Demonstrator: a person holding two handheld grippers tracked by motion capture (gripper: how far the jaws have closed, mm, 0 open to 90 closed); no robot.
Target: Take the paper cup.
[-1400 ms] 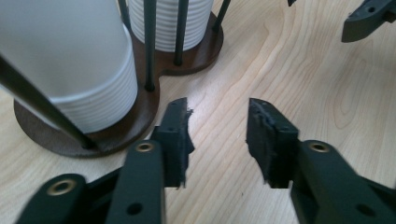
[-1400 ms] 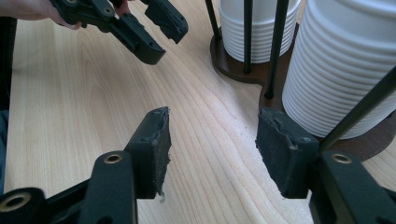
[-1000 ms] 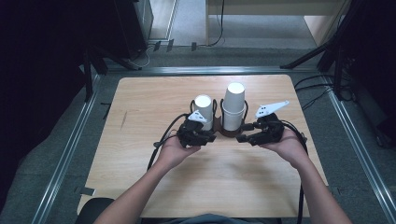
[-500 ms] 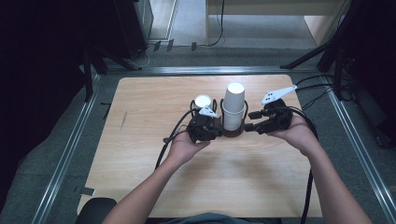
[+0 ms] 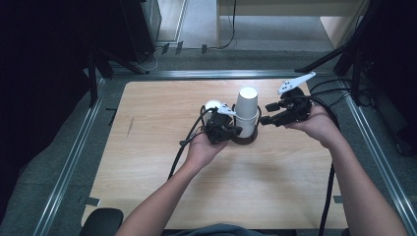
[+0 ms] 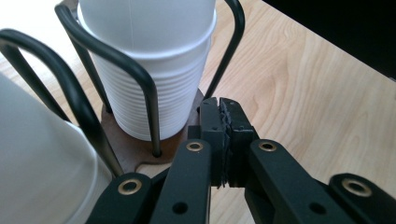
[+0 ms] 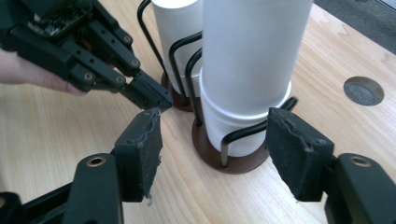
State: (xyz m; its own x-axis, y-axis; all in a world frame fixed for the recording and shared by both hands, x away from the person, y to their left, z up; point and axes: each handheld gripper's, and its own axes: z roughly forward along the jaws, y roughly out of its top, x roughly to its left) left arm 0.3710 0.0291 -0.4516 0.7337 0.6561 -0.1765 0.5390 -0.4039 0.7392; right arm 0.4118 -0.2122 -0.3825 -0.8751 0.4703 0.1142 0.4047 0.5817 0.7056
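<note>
On the left, my left gripper (image 5: 235,131) has its jaws squeezed all the way together with nothing between them. Its tip sits low beside the brown base of the cup holder (image 6: 135,158), near the wire loops (image 6: 140,79).

In the middle of the surface (image 5: 147,162), the tall stack of white paper cups (image 5: 246,110) stands upright inside the wire holder. A second cup stack (image 7: 175,42) stands just behind it in its own holder.

On the right, my right gripper (image 7: 215,154) has just been opening. Its jaws stand about half apart, on either side of the cup stack, and hold nothing.

I think these cups are very light, thin and easy to squash. They may stick together. I would pinch the top cup softly on its side, up high, and lift straight up.
</note>
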